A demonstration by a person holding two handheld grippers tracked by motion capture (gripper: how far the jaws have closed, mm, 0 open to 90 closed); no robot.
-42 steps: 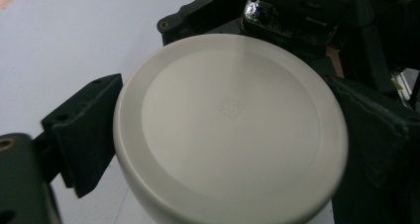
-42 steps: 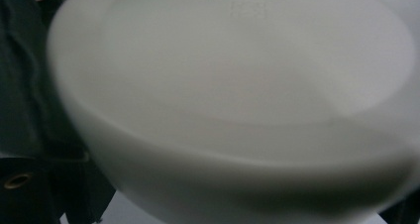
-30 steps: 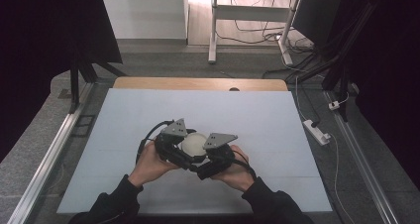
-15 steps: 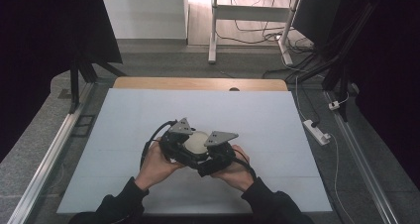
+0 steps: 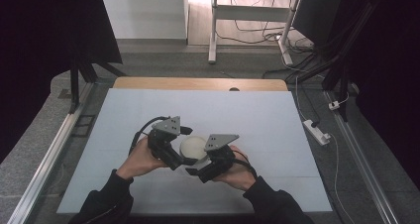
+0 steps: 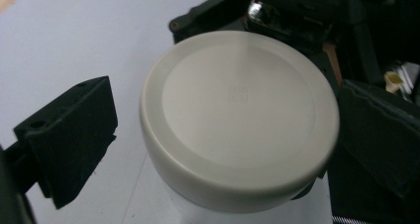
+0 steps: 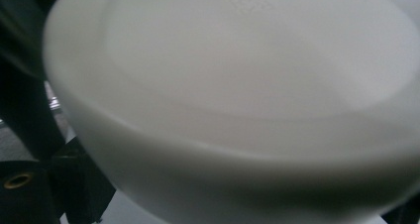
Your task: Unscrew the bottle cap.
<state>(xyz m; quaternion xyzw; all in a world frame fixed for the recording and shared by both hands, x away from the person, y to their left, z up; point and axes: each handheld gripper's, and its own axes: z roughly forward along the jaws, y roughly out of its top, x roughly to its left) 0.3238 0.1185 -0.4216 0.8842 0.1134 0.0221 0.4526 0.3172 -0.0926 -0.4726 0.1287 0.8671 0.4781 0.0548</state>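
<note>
A white round jar with a cream lid [image 5: 193, 147] sits between both grippers at the near middle of the pale table [image 5: 257, 115]. In the left gripper view the lid [image 6: 237, 110] lies between the black jaws of my left gripper [image 6: 228, 135], which stands open: the left-hand jaw is clear of the lid's rim and the right-hand one is close against it. From the high view, my left gripper [image 5: 179, 159] flanks the jar's left. My right gripper [image 5: 194, 168] comes in from the right and low, its jaws hugging the jar's body under the lid. The lid [image 7: 237, 60] is very close in the right gripper view.
The table has a wooden strip [image 5: 198, 84] along its far edge and metal rails on both sides. A white power strip [image 5: 317, 131] lies on the floor to the right. Open table surface lies on every side of the hands.
My left gripper has shifted a little to the left, away from the jar's lid. The jar and the right gripper have stayed nearly in place.
</note>
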